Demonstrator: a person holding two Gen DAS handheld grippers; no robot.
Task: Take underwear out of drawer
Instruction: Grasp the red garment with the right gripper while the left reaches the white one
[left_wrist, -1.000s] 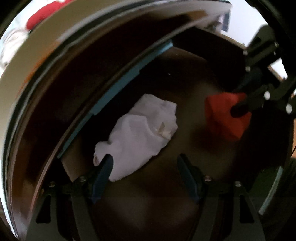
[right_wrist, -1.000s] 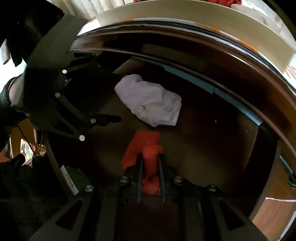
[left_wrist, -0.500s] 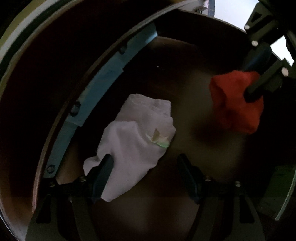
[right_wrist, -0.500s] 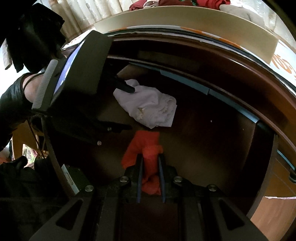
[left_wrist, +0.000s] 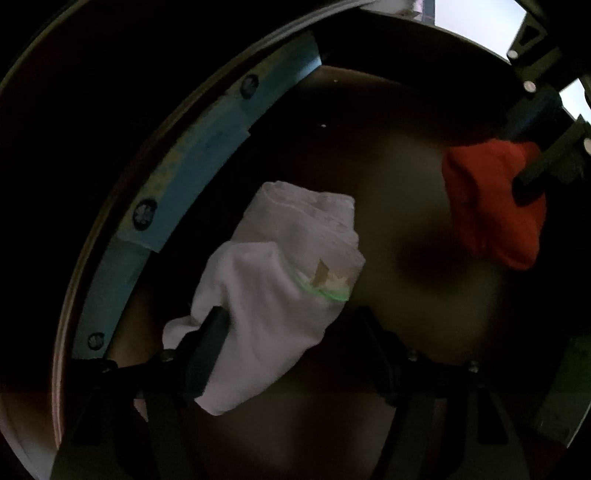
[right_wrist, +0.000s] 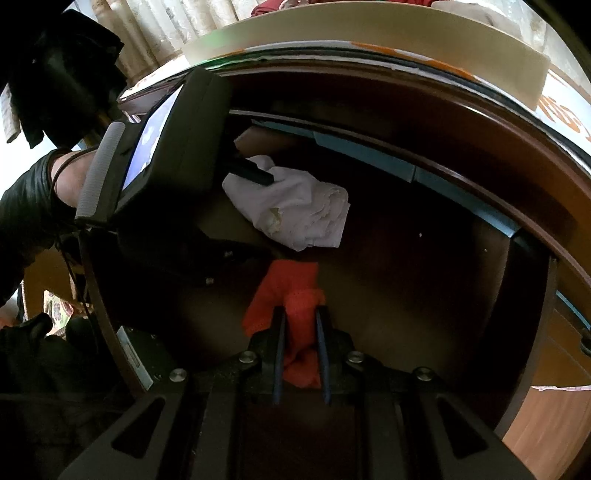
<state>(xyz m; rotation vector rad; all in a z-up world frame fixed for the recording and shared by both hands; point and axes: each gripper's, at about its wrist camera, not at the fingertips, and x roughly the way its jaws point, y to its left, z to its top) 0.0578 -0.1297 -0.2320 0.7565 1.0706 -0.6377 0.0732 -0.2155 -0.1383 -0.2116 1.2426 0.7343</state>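
White underwear (left_wrist: 273, 295) lies between the left fingers (left_wrist: 207, 350) (closing); right fingers (right_wrist: 323, 354) grip red underwear (right_wrist: 291, 295).

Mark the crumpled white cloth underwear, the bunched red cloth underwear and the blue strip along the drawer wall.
crumpled white cloth underwear (left_wrist: 273, 295), left wrist view, middle fold
bunched red cloth underwear (right_wrist: 295, 295), right wrist view, top bunch
blue strip (left_wrist: 207, 155), left wrist view, mid-length

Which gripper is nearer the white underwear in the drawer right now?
Left. The left gripper straddles the white underwear, jaws closing around it. The right gripper is apart from it, shut on the red underwear.
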